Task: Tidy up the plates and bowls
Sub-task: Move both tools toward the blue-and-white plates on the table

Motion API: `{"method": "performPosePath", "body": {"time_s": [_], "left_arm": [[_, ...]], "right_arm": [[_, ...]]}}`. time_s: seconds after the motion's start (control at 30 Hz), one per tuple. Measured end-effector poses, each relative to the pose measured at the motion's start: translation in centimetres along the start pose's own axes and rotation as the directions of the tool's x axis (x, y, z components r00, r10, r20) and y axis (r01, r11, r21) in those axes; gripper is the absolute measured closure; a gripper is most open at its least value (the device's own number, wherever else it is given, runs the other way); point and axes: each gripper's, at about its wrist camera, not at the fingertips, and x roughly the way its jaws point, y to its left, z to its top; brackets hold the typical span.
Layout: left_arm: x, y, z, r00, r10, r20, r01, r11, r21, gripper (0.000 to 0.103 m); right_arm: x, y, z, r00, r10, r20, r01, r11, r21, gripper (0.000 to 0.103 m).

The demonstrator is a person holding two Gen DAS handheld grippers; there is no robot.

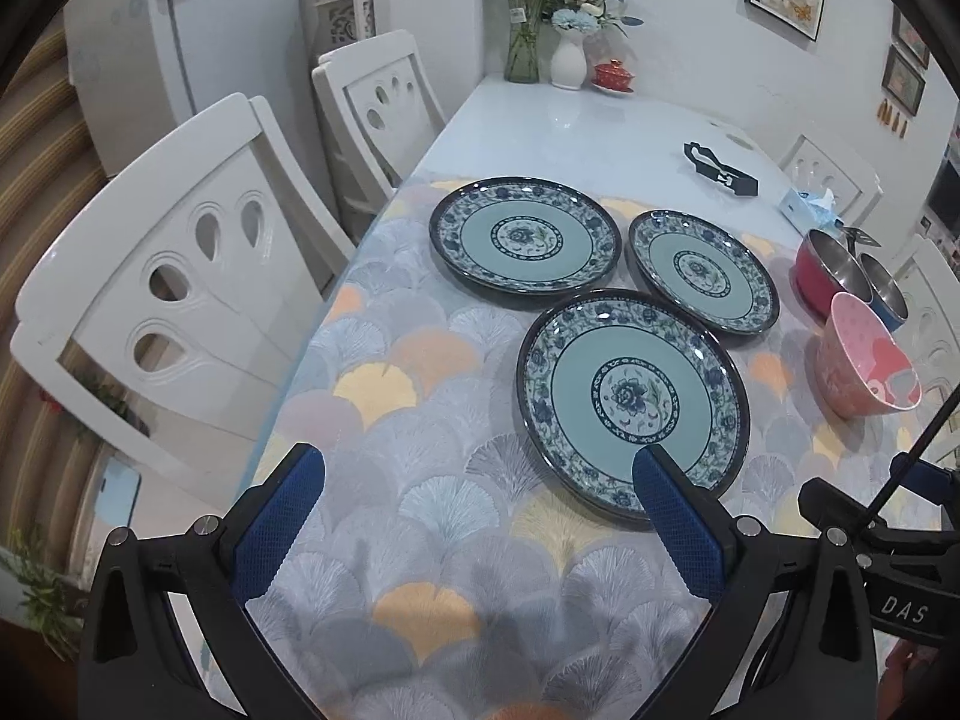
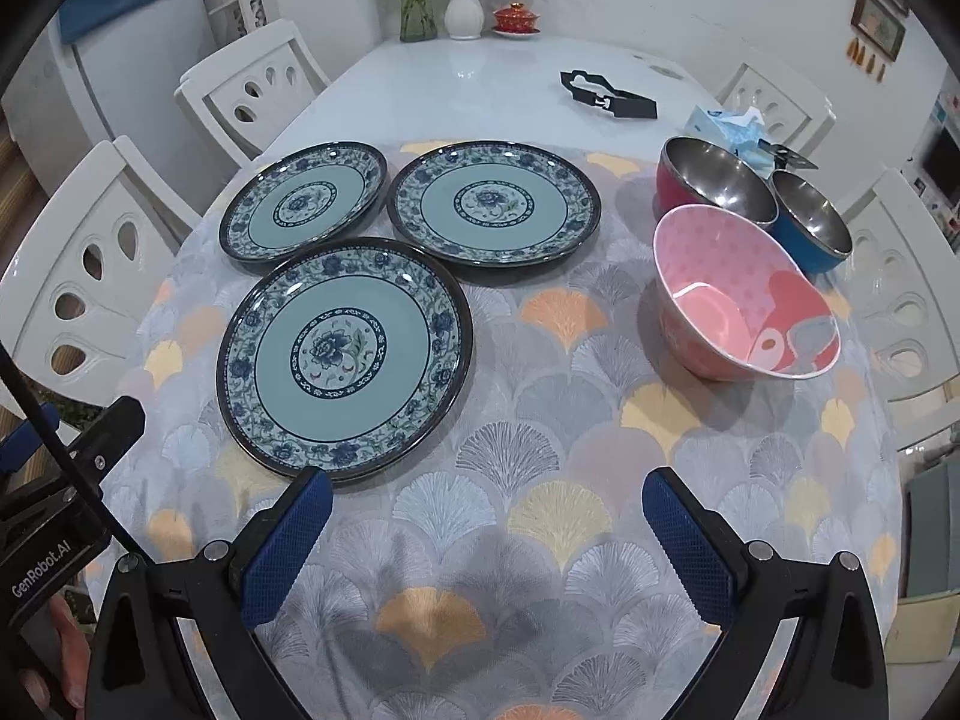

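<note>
From the left wrist, the left gripper (image 1: 477,495) has its fingers wide apart and empty. The near plate (image 1: 633,399) lies just ahead, a bit right, on the bench (image 1: 390,396).

From the right wrist, the right gripper (image 2: 487,516) is also spread and empty. That plate sits ahead-left, the pink bowl (image 2: 744,306) ahead-right, maybe nearer this hand.

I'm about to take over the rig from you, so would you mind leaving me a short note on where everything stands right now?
Left tongs: open, empty, hovering at the near edge of the nearest plate.
Right tongs: open, empty, above the tablecloth.
Plates: three floral plates lie separately, the other two behind: far left plate, far right plate.
Bowls: pink bowl in front; red steel bowl and blue steel bowl behind it.
Done: nothing stacked yet.
Left: stack the plates, nest the bowls.
</note>
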Motion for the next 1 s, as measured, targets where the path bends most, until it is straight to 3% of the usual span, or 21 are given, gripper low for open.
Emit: {"method": "performPosePath", "body": {"time_s": [1.0], "left_arm": [[2.8, 0.0, 0.0, 0.996, -0.028, -0.088, 0.026, 0.999, -0.02, 0.001]], "right_arm": [[1.8, 0.5, 0.8, 1.0, 0.014, -0.027, -0.015, 1.0, -0.023, 0.001]]}}
